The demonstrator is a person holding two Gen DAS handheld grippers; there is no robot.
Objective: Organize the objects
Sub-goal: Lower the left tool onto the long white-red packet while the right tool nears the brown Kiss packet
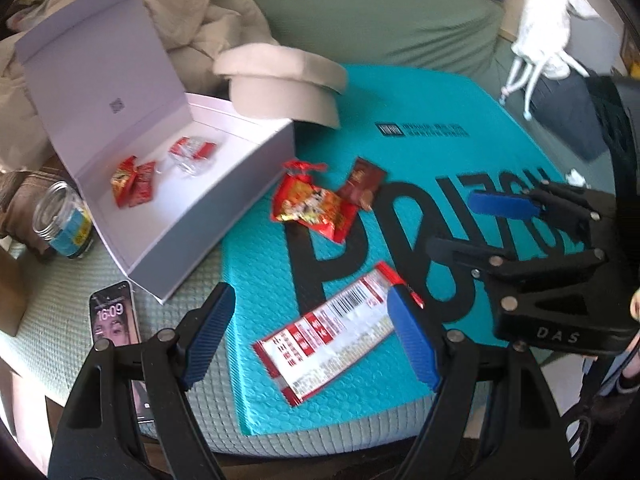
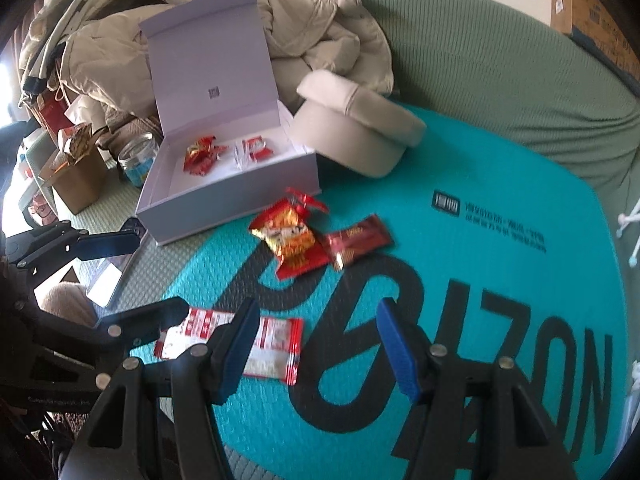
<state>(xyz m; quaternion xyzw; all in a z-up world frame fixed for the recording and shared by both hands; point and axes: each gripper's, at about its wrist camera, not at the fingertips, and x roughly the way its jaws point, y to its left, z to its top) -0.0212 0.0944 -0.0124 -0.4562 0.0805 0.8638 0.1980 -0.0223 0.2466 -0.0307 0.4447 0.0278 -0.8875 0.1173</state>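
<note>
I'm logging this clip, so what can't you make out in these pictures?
- Phone: lower part hidden by the left gripper, left wrist view.
- Long snack packet: middle covered by a gripper finger, right wrist view.
- Small snacks in the white box: print too blurred, both views.

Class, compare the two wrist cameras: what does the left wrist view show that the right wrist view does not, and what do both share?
Only the left wrist view shows the phone screen reading 16:09 and a white plush toy. Only the right wrist view shows the brown paper bag and a cardboard box. Both show the open white box, beige cap, teal mailer and loose snack packets.
</note>
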